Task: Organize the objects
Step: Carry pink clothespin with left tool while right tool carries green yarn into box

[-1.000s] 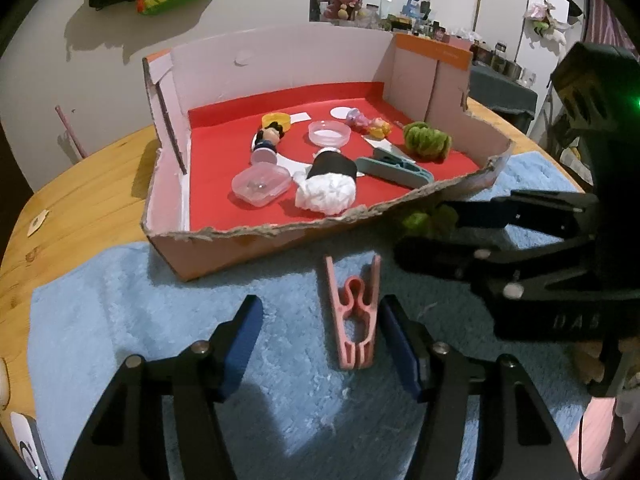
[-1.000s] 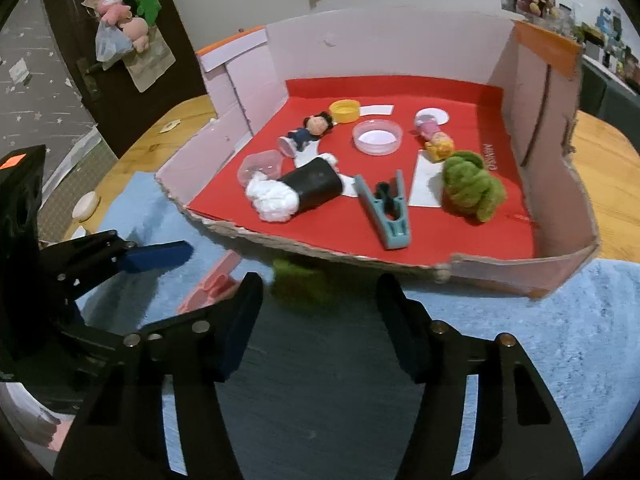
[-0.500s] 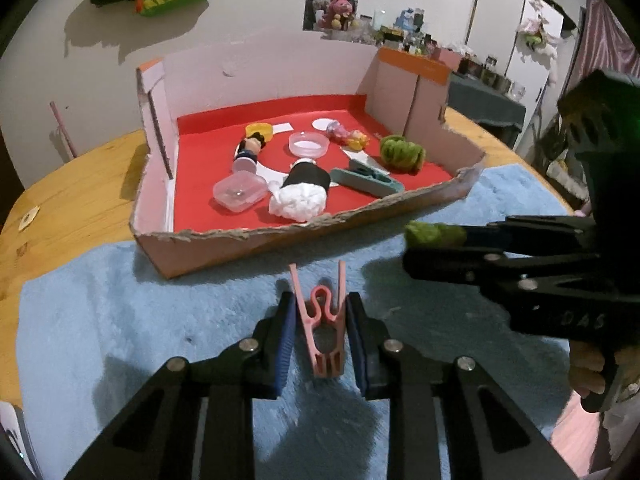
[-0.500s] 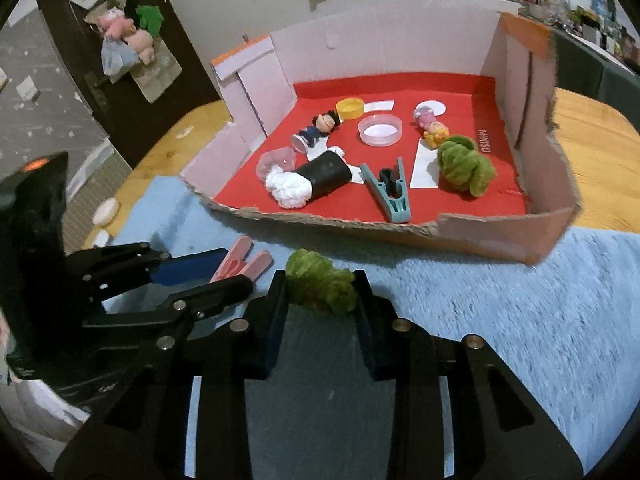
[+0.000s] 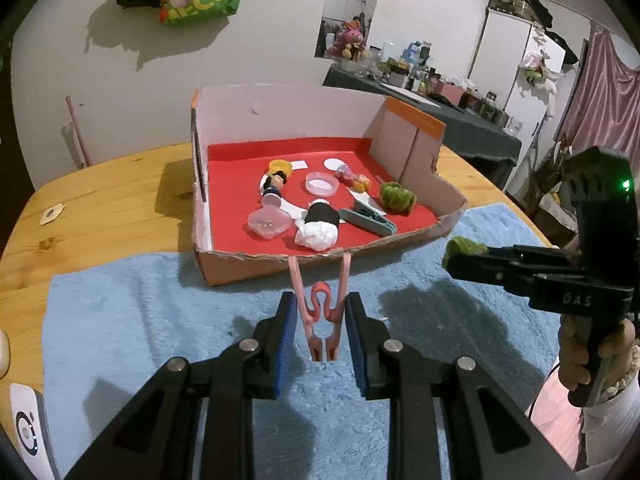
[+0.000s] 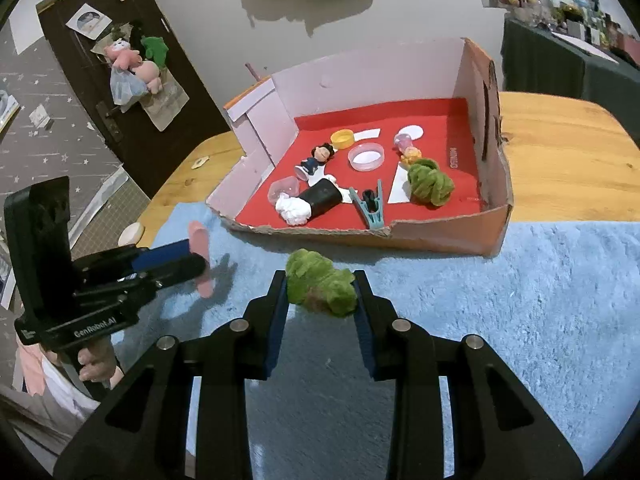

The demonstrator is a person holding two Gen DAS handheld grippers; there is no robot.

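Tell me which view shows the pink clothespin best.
The left wrist view: the pink clothespin sits centred, whole, clamped in the left gripper. The right wrist view shows only its blurred ends either side of that gripper at the left edge.

Fuzzy blue cloth mat, smooth pink plastic peg, rough-torn cardboard box.

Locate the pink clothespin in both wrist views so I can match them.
Left wrist: pink clothespin bottom centre, clamped in the left gripper, legs pointing toward the cardboard box.
Right wrist: pink clothespin at left, seen edge-on in the left gripper over the blue towel.
Shared landmark: teal clothespin inside the box near its torn front edge.
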